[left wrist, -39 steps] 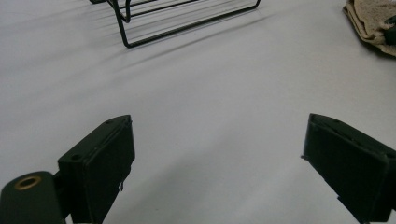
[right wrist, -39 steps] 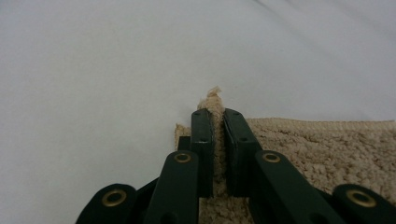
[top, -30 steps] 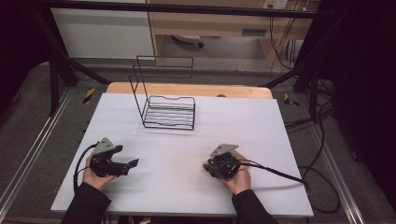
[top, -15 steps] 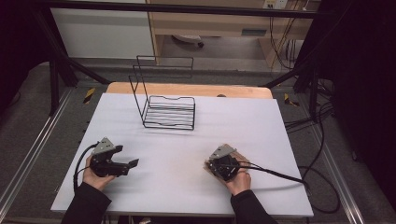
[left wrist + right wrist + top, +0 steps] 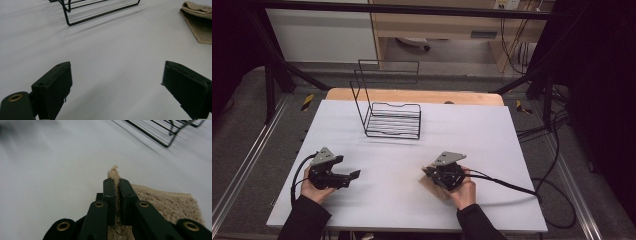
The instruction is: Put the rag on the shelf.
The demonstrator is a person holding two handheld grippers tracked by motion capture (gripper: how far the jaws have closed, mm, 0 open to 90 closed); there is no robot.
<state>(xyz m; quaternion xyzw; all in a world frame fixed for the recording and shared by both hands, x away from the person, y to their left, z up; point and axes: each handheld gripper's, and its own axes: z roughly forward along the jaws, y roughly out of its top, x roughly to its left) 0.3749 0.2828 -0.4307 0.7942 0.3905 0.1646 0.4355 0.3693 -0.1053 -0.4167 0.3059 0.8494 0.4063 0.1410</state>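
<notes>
In the high view, a folded beige towel lies on the white table near the front edge, directly under the right gripper, with only a corner of cloth peeking out at the gripper's left side. The right hand wraps the gripper from behind, and its cable trails off toward the right. The left gripper sits well apart on the left side of the table, jaws spread, touching nothing. A black wire rack stands farther back near the table's middle. Compared with the picture from 1 second ago, the right gripper has tipped slightly and lifted a little, while the left gripper has kept its place. In the left gripper view, the 2 black jaws stand wide apart over bare table; the towel lies far off at the upper right and the wire rack at the top. In the right gripper view, the jaws have just been closing and are now pressed together on a raised fold of the towel, a tuft of cloth sticking up past their tips, the rest of the towel spreading below and to the right.
</notes>
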